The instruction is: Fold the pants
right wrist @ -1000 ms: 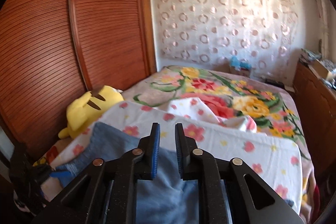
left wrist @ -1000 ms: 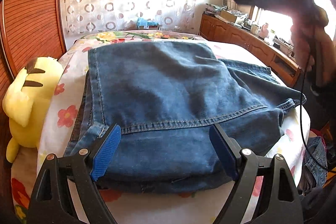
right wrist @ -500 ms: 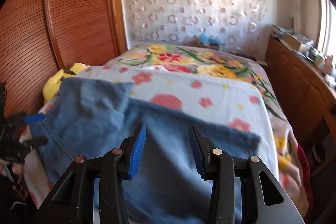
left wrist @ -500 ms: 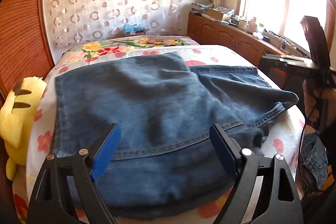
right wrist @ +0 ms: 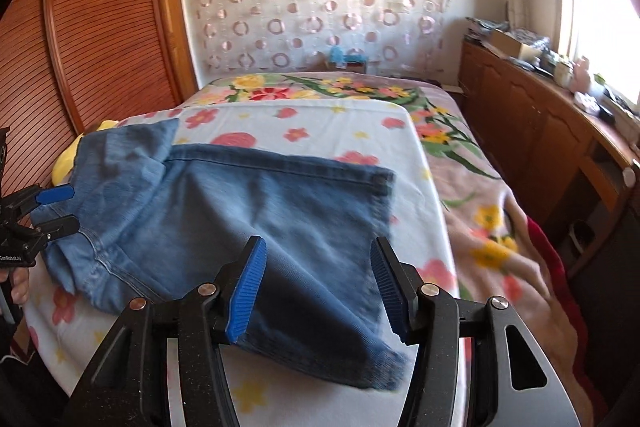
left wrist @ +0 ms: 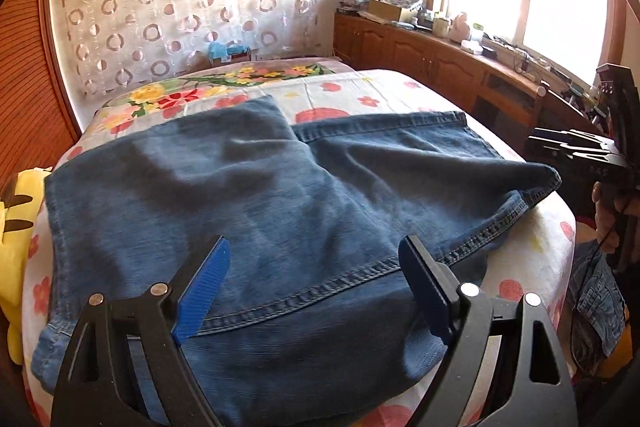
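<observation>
Blue jeans lie folded on the flowered sheet of the bed, one hemmed end reaching toward the right edge. My left gripper hovers over their near edge, open wide, with nothing pinched. In the right wrist view the jeans spread from the left across the sheet. My right gripper hangs just above their near end, its jaws opening, the pads clear of the denim. Each gripper shows in the other's view: the right gripper at the bed's right side, the left gripper at the jeans' far left edge.
A yellow plush toy lies at the bed's left side against the slatted wooden doors. A wooden cabinet with clutter runs under the window on the right. More denim hangs beside the bed's right corner.
The right gripper has come down from high beside the bed to the jeans' right end, and its jaws have gone from nearly shut to open. The left gripper has shifted sideways, still open.
</observation>
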`<state>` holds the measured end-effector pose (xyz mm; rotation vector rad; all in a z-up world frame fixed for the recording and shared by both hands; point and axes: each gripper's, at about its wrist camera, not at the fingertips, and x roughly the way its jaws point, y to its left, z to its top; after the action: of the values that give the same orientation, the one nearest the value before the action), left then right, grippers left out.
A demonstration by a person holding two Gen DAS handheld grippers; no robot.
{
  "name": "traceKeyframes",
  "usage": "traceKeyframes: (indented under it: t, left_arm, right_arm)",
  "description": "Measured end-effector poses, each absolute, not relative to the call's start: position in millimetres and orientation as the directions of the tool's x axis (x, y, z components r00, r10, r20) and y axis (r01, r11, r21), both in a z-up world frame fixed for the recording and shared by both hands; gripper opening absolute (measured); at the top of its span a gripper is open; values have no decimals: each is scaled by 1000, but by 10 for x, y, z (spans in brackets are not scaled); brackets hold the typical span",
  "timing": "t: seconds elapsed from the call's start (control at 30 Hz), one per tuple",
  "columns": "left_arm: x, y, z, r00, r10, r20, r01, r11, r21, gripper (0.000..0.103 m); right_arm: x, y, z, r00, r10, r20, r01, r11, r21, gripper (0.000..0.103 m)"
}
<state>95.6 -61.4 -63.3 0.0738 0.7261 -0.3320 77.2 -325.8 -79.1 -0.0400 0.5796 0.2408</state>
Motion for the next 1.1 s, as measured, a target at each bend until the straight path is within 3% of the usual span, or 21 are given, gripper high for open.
traceKeyframes:
  t: [0.33, 0.57, 0.93, 1.1]
  left_arm:
    - [872, -612, -892, 649, -276, -709, 321, 944, -75, 86]
    - [798, -637, -943, 673, -262, -692, 315, 948, -52, 87]
    - [806, -613, -956, 675, -268, -687, 317, 947, -58, 87]
    - [804, -608, -956, 674, -270, -687, 318, 946, -61, 87]
  right_arm:
    - [627, -3367, -948, 790, 204, -578, -181, 979, 98, 57]
    - [588, -3395, -1020, 752, 214, -623, -162, 977, 139, 57]
    - [625, -3596, -650, 808, 242, -537, -192, 970, 147, 57]
    - [1147, -3630, -695, 768, 247, -590, -226, 968, 111, 57]
